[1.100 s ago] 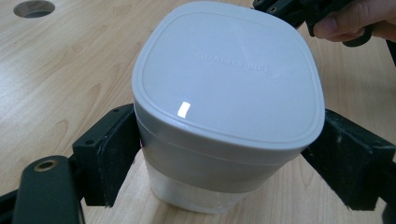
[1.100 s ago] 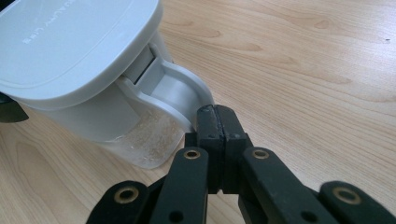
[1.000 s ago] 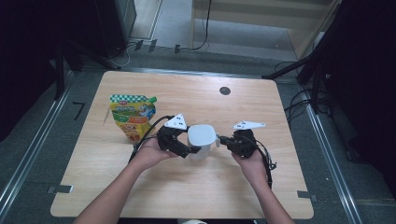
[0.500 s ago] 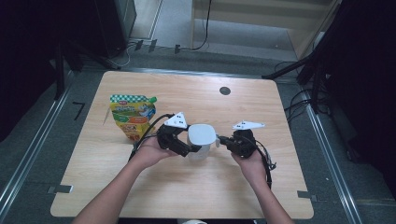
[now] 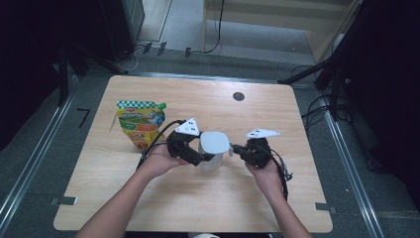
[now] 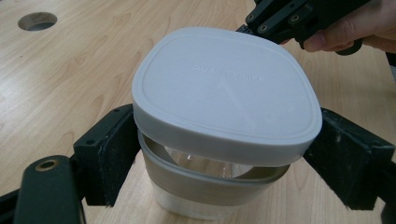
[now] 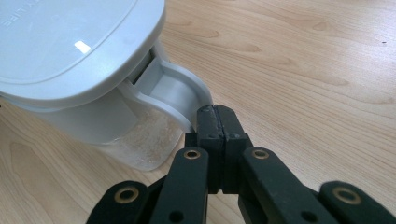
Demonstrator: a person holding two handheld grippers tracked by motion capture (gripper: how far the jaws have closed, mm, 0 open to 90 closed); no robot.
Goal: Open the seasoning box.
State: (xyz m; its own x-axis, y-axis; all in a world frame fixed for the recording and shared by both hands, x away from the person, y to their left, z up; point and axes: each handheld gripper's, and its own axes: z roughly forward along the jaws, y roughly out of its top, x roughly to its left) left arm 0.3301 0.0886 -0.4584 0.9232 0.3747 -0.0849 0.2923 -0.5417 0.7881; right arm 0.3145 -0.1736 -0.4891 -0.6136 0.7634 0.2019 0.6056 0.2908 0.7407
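The left gripper (image 5: 198, 151) clamps the clear container (image 6: 205, 196) between its two jaws, just under the grey lid (image 6: 224, 88), which sits tilted and lifted. The right gripper (image 7: 217, 122), jaws pressed together, touches the lid's side flap (image 7: 173, 88). A snack pouch (image 5: 140, 123) stands on the table (image 5: 198, 203) beyond the left gripper.

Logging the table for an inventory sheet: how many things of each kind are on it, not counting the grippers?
Containers with grey lid: 1
Snack pouches: 1
Total: 2
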